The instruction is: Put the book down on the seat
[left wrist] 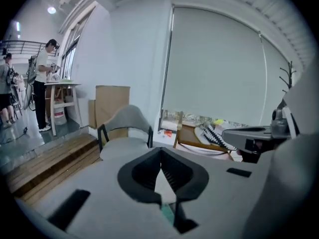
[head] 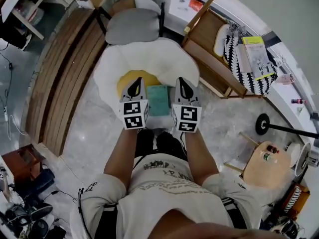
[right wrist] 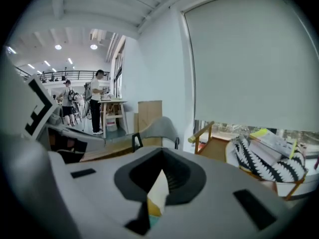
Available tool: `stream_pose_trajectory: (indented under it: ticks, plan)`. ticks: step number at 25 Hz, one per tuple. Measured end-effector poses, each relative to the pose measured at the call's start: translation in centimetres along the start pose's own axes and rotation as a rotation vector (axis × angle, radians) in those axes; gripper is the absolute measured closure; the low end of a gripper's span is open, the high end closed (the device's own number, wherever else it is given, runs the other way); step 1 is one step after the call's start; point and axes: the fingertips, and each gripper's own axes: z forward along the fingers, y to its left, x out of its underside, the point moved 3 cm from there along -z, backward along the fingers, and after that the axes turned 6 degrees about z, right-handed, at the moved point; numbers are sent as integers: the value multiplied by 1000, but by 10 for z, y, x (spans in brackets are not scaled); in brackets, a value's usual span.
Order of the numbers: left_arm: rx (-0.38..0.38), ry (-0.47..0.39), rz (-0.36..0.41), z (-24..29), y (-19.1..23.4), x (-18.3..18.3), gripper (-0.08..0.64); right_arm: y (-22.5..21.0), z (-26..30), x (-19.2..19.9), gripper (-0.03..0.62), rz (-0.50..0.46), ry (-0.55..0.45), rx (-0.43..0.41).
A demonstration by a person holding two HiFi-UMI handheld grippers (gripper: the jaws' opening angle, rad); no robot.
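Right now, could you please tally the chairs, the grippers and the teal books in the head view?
Chairs: 3 (white fluffy seat, grey chair, wooden armchair)
Grippers: 2 (left gripper, right gripper)
Books: 1 (teal book)
Total: 6

Book point(head: 159, 100) teal. Seat point(head: 149, 59) white, cushion point(head: 130, 79) yellow. Left gripper point(head: 136, 83) and right gripper point(head: 184, 83): grey bodies, black-and-white square markers (jaw pads black). Chair point(head: 132, 26) grey, black frame. Pillow point(head: 244, 66) black-and-white zigzag. Floor point(head: 94, 133) grey marbled. Shirt point(head: 164, 183) white, dark print.
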Motion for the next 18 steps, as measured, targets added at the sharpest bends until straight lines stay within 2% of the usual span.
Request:
stream_pose_trajectory:
  ticks: [3, 7, 12, 15, 18]
  plan:
    - [33, -15, -24, -18, -5, -37, 538, -1, -8, -46, 565, 12, -68, 2]
    - [36, -67, 7, -40, -8, -84, 538, 6, -18, -102, 565, 19, -169, -16]
    - [6, -183, 49, -56, -1, -150, 538, 26, -25, -165, 565, 39, -283, -111]
    - [7, -236, 60, -72, 0, -185, 538, 35, -33, -193, 566, 75, -311, -159]
    - [4, -292, 79, -87, 1, -222, 538, 41, -42, -218, 566, 51, -324, -167]
